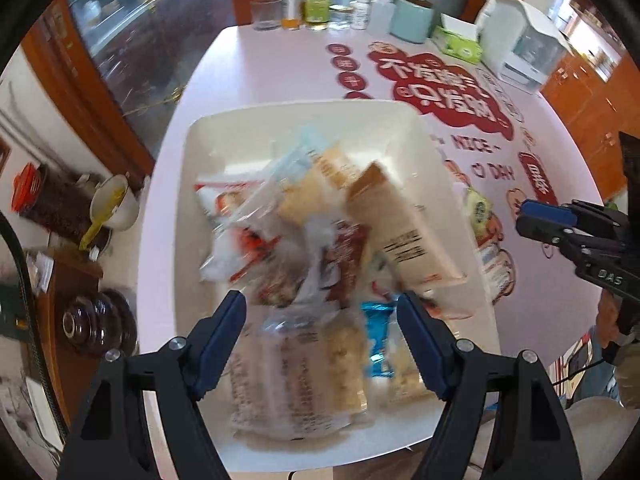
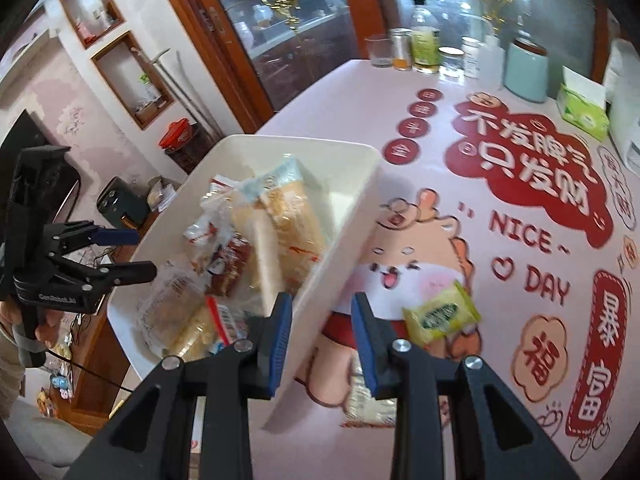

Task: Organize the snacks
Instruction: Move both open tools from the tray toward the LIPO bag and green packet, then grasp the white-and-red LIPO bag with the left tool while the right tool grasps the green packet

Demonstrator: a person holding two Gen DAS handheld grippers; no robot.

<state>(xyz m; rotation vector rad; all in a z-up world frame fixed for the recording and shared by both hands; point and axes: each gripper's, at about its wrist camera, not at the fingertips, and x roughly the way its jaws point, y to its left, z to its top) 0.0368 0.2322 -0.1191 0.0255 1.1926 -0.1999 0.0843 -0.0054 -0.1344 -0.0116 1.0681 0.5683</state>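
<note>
A white bin (image 1: 256, 128) holds several snack packets, among them a tan box (image 1: 396, 224), a brown packet (image 1: 344, 256) and a blue packet (image 1: 378, 332). My left gripper (image 1: 322, 342) is open and empty above the bin's near end. The bin (image 2: 332, 236) also shows in the right wrist view. My right gripper (image 2: 322, 340) is open, its fingers astride the bin's right wall. A yellow-green snack packet (image 2: 442, 316) lies on the table right of the bin. Another pale packet (image 2: 366, 400) lies below the right gripper.
The table has a pink cartoon cloth (image 2: 520, 208). At its far edge stand jars and bottles (image 1: 316, 4), a teal canister (image 1: 412, 18), a green tissue box (image 1: 460, 42) and a white appliance (image 1: 524, 46). A wooden glass cabinet (image 2: 280, 32) stands behind.
</note>
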